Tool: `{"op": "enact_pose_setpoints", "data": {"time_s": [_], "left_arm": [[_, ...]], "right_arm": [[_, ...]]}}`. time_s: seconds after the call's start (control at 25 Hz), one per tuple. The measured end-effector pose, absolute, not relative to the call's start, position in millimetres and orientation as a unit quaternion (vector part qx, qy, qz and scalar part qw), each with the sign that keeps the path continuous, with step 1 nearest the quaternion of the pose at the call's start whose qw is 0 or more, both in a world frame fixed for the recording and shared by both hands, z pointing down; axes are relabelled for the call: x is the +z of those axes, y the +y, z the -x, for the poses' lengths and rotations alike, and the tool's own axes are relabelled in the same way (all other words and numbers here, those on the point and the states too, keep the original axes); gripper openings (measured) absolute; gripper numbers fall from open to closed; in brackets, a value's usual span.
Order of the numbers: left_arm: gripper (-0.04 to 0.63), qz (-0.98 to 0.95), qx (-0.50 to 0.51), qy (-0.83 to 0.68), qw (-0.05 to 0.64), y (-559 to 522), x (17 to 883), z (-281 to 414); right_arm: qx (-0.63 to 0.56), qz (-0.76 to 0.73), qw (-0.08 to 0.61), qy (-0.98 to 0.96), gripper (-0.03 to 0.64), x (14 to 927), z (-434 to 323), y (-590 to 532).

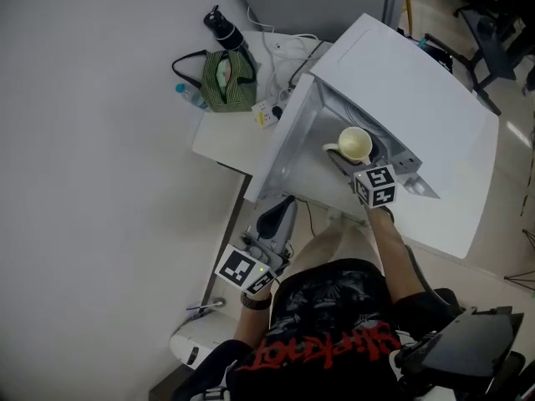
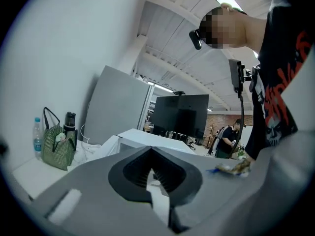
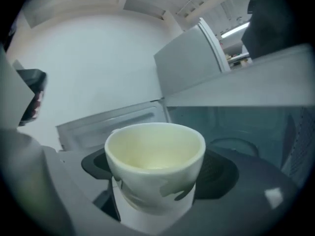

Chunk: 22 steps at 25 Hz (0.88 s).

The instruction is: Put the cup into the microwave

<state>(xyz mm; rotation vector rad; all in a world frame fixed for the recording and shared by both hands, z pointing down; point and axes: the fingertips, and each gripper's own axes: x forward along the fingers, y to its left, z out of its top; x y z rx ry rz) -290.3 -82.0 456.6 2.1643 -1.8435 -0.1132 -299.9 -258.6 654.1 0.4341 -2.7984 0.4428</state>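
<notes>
Right gripper view: right gripper point(image 3: 156, 181) clamped on cup point(image 3: 155, 151), upright, lower centre of frame. Behind, open door point(image 3: 113, 122) at left, microwave point(image 3: 246, 122) cavity at right; cup at cavity mouth. Judgement: keep cup level, clear upper lip, seat on turntable point(image 3: 236, 144) before release. Left gripper point(image 2: 150, 151) clenched, empty.

Right gripper point(image 1: 346, 160), arm reaching forward, grips the cup point(image 1: 354, 144) in its fingers; left gripper point(image 1: 282, 205) sits low, fingers together.

Blk tee point(image 1: 330, 307) w/ red print, short sleeves. L tongs point(image 1: 278, 210) & R tongs point(image 1: 344, 164): grey, dark ribbed pads point(image 2: 135, 173); each w/ white cube point(image 1: 245, 270), blk sq. markers.
</notes>
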Motion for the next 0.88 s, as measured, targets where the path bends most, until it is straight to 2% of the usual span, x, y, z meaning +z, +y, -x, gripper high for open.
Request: {"op": "enact_pose_setpoints", "data": {"time_s": [0.28,0.56,0.88], "left_arm": [[0.002,-0.733,-0.01,-0.661,0.162,-57,478,311],[0.002,-0.719,0.005,-0.672,0.176,-44,490,315],[0.002,-0.705,-0.016,-0.684,0.19,-37,498,327]], "right_arm": [[0.142,-0.306,0.133,-0.932,0.454,711,304,-345],[0.081,-0.379,0.149,-0.91,0.448,725,302,-400],[0.093,-0.425,0.172,-0.884,0.449,732,291,-440]]}}
